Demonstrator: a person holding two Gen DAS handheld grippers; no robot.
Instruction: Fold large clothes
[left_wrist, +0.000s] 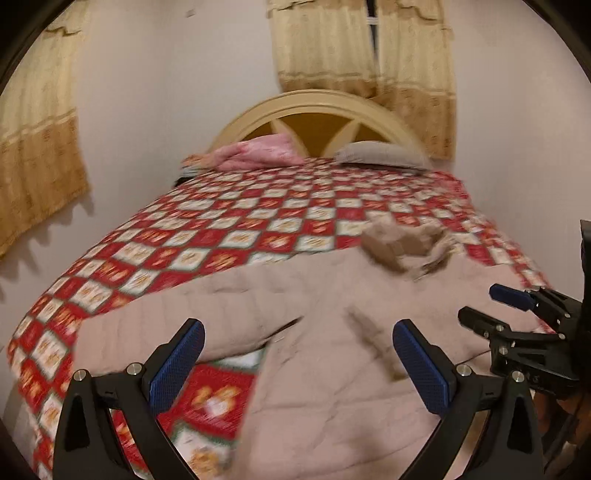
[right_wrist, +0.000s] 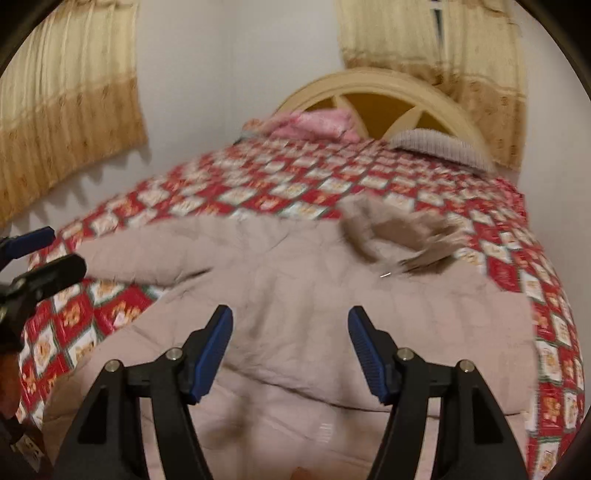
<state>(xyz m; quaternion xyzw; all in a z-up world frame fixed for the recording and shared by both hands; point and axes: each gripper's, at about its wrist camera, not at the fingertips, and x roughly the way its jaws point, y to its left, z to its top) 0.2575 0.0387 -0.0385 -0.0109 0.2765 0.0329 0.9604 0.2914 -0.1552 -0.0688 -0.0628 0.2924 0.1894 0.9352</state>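
Now beige coat (right_wrist: 303, 295) flat on checked bedspread (left_wrist: 229, 229); left gripper (left_wrist: 298, 354) and right gripper (right_wrist: 290, 347) both spread apart, holding nothing.

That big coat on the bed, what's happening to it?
A person is folding it with a gripper tool in each hand. The beige puffy coat lies spread on the red checked bedspread, its furry hood toward the pillows. The left gripper and the right gripper both hang open above it, holding nothing.

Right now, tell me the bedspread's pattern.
Red and cream diamond checks on the bedspread, clearest in the left wrist view.
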